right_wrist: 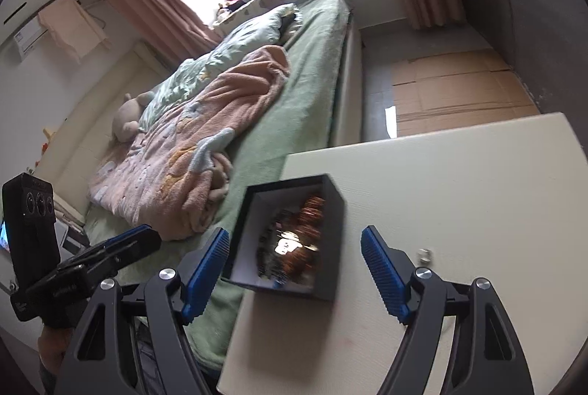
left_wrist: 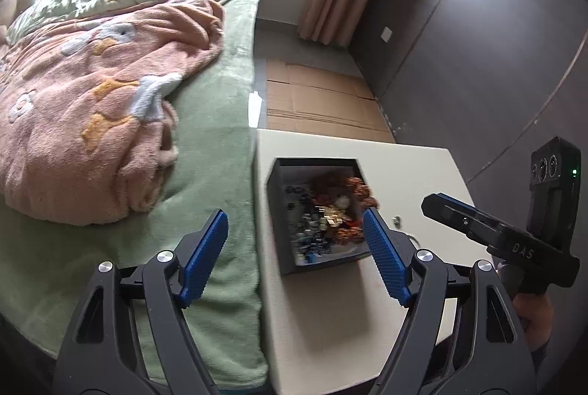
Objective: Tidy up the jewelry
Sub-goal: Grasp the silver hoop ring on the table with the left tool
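Observation:
A black open box point(left_wrist: 283, 248) full of mixed jewelry point(left_wrist: 330, 215), brown beads, blue beads and gold pieces, stands on a cream bedside table point(left_wrist: 400, 167) near its bed-side edge. A small silver piece point(left_wrist: 396, 220) lies on the table to the right of the box. My left gripper point(left_wrist: 296, 233) is open and empty, above the box's near left part. My right gripper point(right_wrist: 294, 248) is open and empty, hovering over the same box point(right_wrist: 330, 211); the jewelry point(right_wrist: 294, 237) looks blurred there. The silver piece point(right_wrist: 424, 255) lies right of its right finger.
A bed with a green sheet point(left_wrist: 220, 123) and a pink blanket point(left_wrist: 92, 93) borders the table on the left. Flattened cardboard point(left_wrist: 323, 101) lies on the floor beyond the table. A dark wall point(left_wrist: 459, 46) stands to the right.

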Tool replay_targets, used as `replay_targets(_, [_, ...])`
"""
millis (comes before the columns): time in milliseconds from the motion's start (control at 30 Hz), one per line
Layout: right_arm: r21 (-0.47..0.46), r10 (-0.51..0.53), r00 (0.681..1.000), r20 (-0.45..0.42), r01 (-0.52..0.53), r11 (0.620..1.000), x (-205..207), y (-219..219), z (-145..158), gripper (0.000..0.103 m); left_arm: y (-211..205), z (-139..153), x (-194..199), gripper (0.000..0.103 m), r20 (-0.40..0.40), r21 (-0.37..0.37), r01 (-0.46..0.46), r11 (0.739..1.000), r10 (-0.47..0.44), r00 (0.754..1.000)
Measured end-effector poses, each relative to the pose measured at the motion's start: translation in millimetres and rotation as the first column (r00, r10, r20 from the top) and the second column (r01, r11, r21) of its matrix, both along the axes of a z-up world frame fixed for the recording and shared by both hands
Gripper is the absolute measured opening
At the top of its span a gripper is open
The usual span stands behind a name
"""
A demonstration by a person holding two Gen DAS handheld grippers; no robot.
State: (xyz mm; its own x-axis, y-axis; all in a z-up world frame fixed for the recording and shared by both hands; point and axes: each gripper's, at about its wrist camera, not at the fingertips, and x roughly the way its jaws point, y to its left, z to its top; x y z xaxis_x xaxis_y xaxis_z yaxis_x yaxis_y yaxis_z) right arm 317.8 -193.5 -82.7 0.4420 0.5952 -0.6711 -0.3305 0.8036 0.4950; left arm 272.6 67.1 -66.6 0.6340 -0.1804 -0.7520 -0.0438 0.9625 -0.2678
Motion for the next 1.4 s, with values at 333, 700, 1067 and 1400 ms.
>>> replay_targets(333, [-0.040, -0.070, 0.995, -0.074, 0.067, 0.997, -6, -69, -16, 0.065, -59, -2, 9, 0.076, -0.026, -0.007, 0.088, 0.996, -0.089, 0.996])
replay_targets(700, [-0.074, -0.131, 0.986, -0.102, 0.124, 0.990, -11, -119, -30, 0.063, -129, -23, 16, 0.070, -0.101, -0.021, 0.168, 0.986, -0.170, 0.980])
replay_targets(1067, [-0.050, -0.187, 0.975, -0.119, 0.183, 0.982, -18, -161, -34, 0.060, -192, -65, 35, 0.032, -0.257, 0.022, 0.329, 0.944, -0.313, 0.914])
replay_targets(1400, [-0.043, -0.217, 0.968, -0.122, 0.213, 0.976, -22, -181, -34, 0.059, -218, -89, 54, 0.022, -0.371, 0.069, 0.418, 0.906, -0.366, 0.853])
